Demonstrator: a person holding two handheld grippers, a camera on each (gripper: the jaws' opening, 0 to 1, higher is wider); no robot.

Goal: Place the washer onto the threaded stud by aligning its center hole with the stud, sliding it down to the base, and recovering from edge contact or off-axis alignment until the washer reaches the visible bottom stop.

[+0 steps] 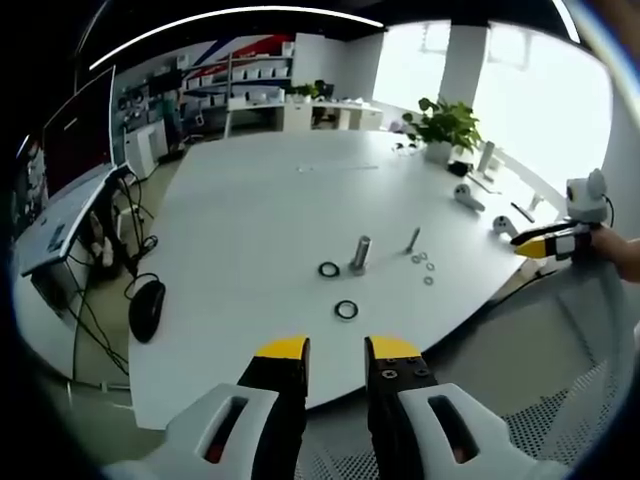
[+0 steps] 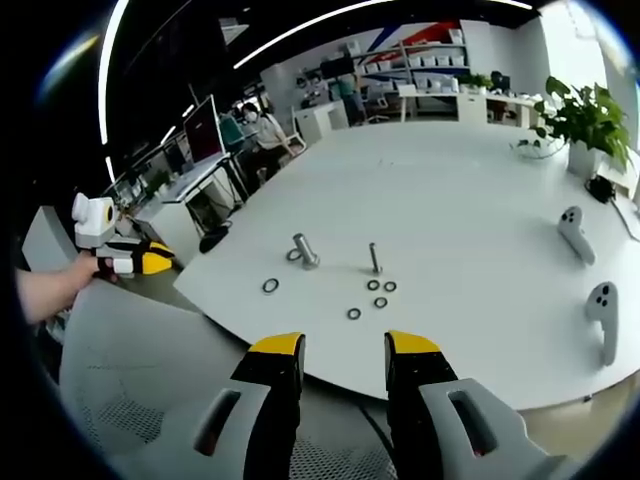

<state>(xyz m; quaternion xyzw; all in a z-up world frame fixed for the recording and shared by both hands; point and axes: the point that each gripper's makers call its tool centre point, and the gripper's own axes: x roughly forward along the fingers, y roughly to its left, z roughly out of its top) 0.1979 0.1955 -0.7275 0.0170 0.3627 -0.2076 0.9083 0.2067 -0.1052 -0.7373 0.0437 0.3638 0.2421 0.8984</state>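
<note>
A thin threaded stud (image 1: 412,240) (image 2: 375,258) stands upright on the white table (image 1: 260,200) (image 2: 470,200). A thicker metal post (image 1: 360,254) (image 2: 305,251) stands beside it. Several small washers (image 1: 428,268) (image 2: 380,298) lie flat near the thin stud. Two dark rings (image 1: 346,309) (image 2: 270,286) lie near the post. My left gripper (image 1: 338,350) (image 2: 168,262) hangs open off the table's near edge, with nothing between its jaws. My right gripper (image 2: 345,345) (image 1: 526,244) is open too, off the opposite edge, and a hand (image 1: 615,250) holds it.
A black mouse (image 1: 147,308) lies at the table's left edge. A potted plant (image 1: 445,125) (image 2: 585,120) and two white controllers (image 2: 573,232) (image 2: 603,305) sit on the far side. A grey mesh chair (image 2: 120,380) is below my right gripper. Desks with monitors (image 1: 75,140) stand beyond.
</note>
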